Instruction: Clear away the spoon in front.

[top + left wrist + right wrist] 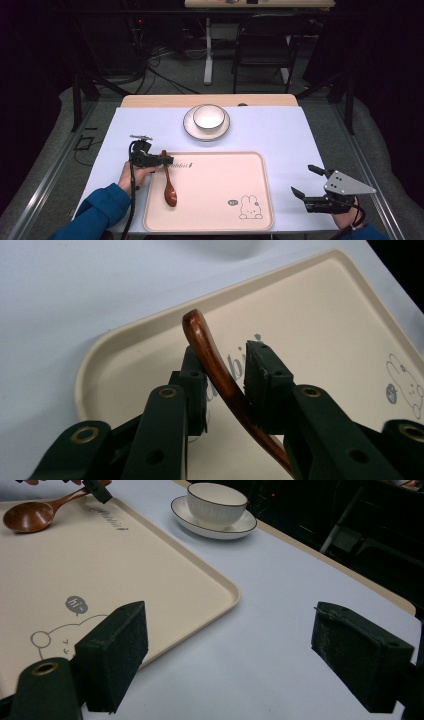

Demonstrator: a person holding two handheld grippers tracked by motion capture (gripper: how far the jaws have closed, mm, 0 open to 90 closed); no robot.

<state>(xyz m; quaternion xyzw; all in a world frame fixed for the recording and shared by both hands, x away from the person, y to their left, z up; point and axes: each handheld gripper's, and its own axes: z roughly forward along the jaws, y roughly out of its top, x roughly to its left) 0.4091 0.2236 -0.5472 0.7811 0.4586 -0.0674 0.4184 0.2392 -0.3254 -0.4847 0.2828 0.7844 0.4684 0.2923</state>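
Spoon (169,186), dark reddish-brown polished wood with a curved handle: we find it on the pale beige rectangular plastic tray (220,170), along that tray's left edge. Its bowl rests on the tray surface, toward the near left corner, and its handle runs up toward the far left corner, where a grey script word is printed.

Left tongs (162,160): we see them held by a hand in a blue sleeve, reaching over the tray's left rim. In the left gripper view, the two black jaws sit on either side of the handle. The handle lies against the right pad, while a narrow gap seems to remain at the left pad, so we cannot tell whether the grip is fully closed. The rounded handle tip rises above the pads.

Right tongs (306,181): we see them over the bare light-blue bench (280,130) surface, just beside the tray's right edge, near the bench's near right corner. The jaws stand wide apart with nothing between them. A grey three-cornered plate sits on top.

White ceramic bowl (208,118) with a dark rim: we see it standing upright in a matching white saucer (190,129), near the bench's far edge, just beyond the tray's far rim and apart from it.

A rabbit drawing (248,207) with a small speech bubble is printed near the tray's near right corner.
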